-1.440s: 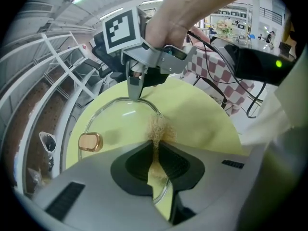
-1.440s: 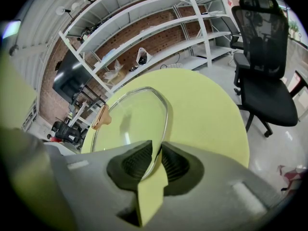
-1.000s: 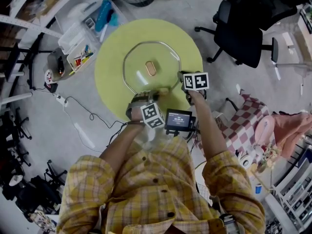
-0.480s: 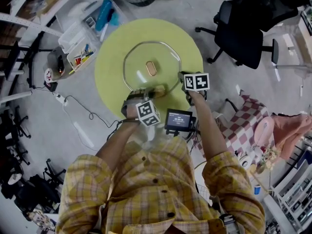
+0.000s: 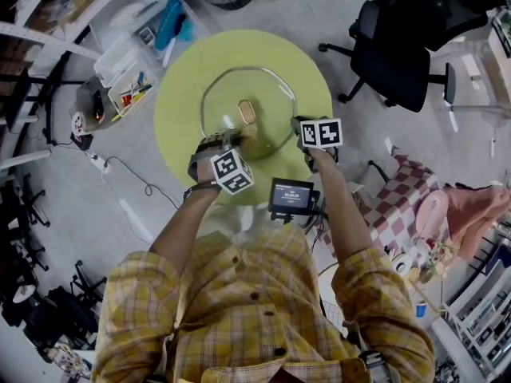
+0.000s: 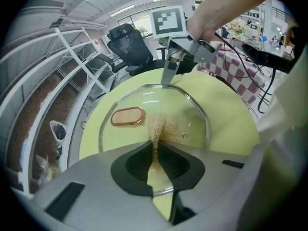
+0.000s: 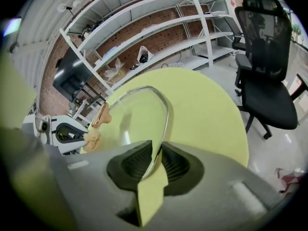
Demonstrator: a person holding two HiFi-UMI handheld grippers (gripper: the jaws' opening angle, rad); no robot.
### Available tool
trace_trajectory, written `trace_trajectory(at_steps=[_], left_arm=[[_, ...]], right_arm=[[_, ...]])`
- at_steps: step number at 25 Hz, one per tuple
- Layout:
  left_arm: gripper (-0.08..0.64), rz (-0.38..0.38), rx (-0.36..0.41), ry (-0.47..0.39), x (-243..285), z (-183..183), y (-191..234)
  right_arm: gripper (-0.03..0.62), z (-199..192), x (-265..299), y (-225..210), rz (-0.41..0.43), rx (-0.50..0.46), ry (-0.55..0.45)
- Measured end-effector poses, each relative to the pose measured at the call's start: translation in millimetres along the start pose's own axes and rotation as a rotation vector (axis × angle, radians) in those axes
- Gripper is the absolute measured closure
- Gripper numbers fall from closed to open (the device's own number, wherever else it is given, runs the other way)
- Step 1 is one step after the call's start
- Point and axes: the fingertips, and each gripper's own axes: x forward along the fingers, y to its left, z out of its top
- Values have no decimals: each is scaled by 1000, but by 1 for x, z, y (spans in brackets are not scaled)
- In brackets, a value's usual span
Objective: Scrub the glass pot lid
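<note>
The glass pot lid lies on a round yellow-green table, its oval copper-coloured handle at the centre. My left gripper is shut on a tan scrubber that presses on the glass just right of the handle. My right gripper is shut on the lid's metal rim at the right side; the left gripper view shows the right gripper clamped at the far rim. In the right gripper view the scrubber sits by the handle.
A black office chair stands right of the table. Clear bins and white shelving sit at the left. A cable trails on the floor. A checkered cloth is at the lower right, a small screen hangs near my chest.
My left gripper has slid the scrubber from the lid's near edge up and to the left, toward the handle. The right gripper and the lid have stayed put.
</note>
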Motion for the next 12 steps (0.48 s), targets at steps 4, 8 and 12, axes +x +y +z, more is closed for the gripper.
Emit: trace_trajectory(at_steps=[4,8,12], left_arm=[[520,18,-1,23,3,-12,19],[520,31,-7,32,5,-18,29],[521,39,-17,31,6,-17,29]], right_arm=[[531,0,0,0,-1,-1,1],[531,0,1,-1,-1,1,-2],[531,0,0,-3,0,3,0]])
